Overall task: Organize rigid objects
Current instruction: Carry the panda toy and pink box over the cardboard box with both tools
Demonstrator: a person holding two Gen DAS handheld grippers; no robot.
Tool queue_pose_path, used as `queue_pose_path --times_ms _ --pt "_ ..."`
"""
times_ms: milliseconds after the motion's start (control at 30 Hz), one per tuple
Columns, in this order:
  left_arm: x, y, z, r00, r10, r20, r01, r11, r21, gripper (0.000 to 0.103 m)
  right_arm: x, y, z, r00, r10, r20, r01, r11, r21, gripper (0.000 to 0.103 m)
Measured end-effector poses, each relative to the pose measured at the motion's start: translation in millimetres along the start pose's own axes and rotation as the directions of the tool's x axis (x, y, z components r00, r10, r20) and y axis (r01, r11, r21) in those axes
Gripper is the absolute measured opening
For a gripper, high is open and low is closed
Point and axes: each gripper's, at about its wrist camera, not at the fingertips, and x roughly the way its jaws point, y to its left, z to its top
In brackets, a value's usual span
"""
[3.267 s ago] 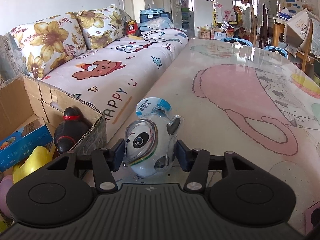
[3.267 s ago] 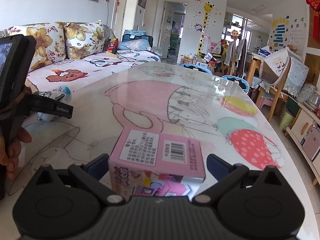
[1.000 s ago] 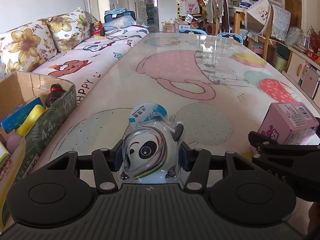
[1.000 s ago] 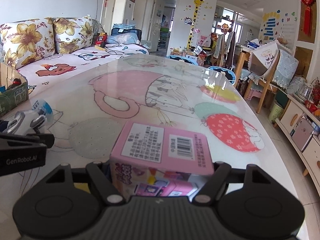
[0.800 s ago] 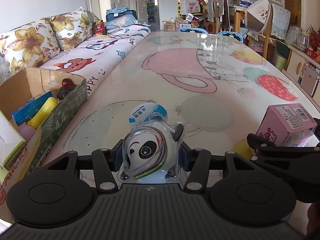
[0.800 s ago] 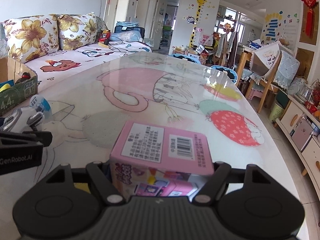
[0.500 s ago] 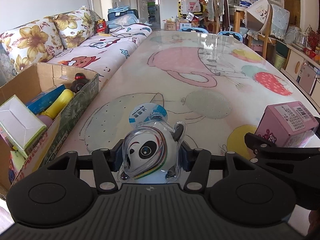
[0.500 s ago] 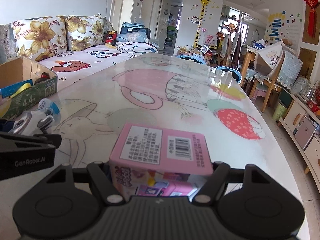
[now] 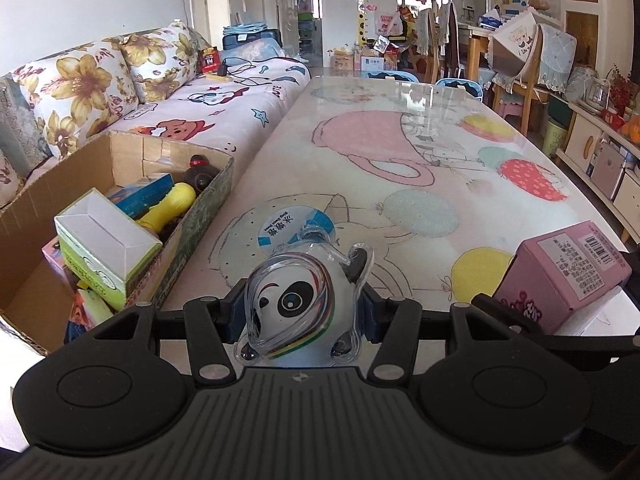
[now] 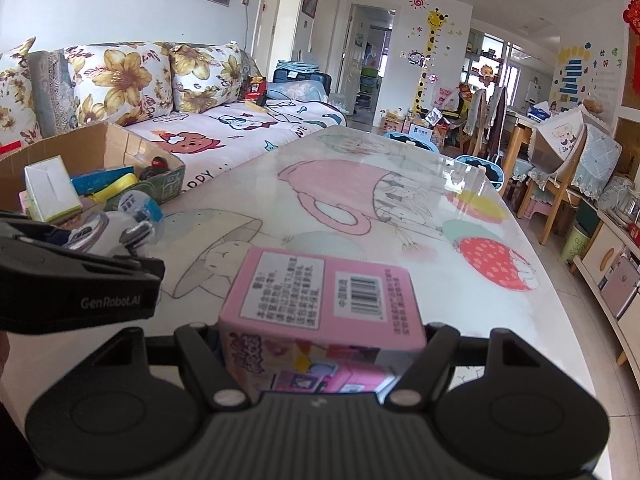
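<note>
My left gripper (image 9: pixel 302 314) is shut on a panda figure in clear plastic packaging (image 9: pixel 298 304) with a blue round tag, held above the table's near edge. My right gripper (image 10: pixel 320 340) is shut on a pink box (image 10: pixel 324 308) with a barcode label on top; the box also shows in the left wrist view (image 9: pixel 568 276) at the right. The panda figure shows in the right wrist view (image 10: pixel 120 228) at the left, behind the left gripper's body. An open cardboard box (image 9: pixel 200 216) with several items stands left of the table.
The long table (image 9: pixel 400 152) has a glossy cartoon cover. The cardboard box holds a green-white carton (image 9: pixel 106 248), a yellow toy (image 9: pixel 168 208), a blue pack and a dark figure (image 9: pixel 200 170). A sofa (image 9: pixel 200 116) runs behind it. Chairs stand at the far end.
Both grippers have drawn back toward the table's near end with their objects held. The cardboard box has come further into view on the left, showing more of its contents.
</note>
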Motion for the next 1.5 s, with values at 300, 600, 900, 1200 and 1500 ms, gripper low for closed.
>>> queue_pose_path --times_ms 300,600,900,1200,1500 --pt "-9 6 0 0.999 0.034 0.031 -0.033 0.999 -0.019 0.066 -21 25 10 0.999 0.045 0.018 -0.044 0.999 -0.03 0.074" --pt "-17 20 1 0.994 0.09 0.057 -0.086 0.994 -0.066 0.066 -39 58 29 0.992 0.121 0.048 -0.117 0.99 -0.08 0.074" --pt "-16 32 2 0.986 0.155 0.061 -0.147 0.982 -0.116 0.066 -50 93 51 0.979 0.185 0.08 -0.171 0.973 -0.156 0.074" --pt "-1 41 12 0.981 0.189 0.049 -0.178 0.967 -0.181 0.066 -47 120 78 0.966 0.234 0.108 -0.205 0.952 -0.226 0.074" --pt "9 52 19 0.973 0.228 0.032 -0.212 0.943 -0.256 0.066 -18 137 112 0.951 0.287 0.112 -0.256 0.938 -0.235 0.074"
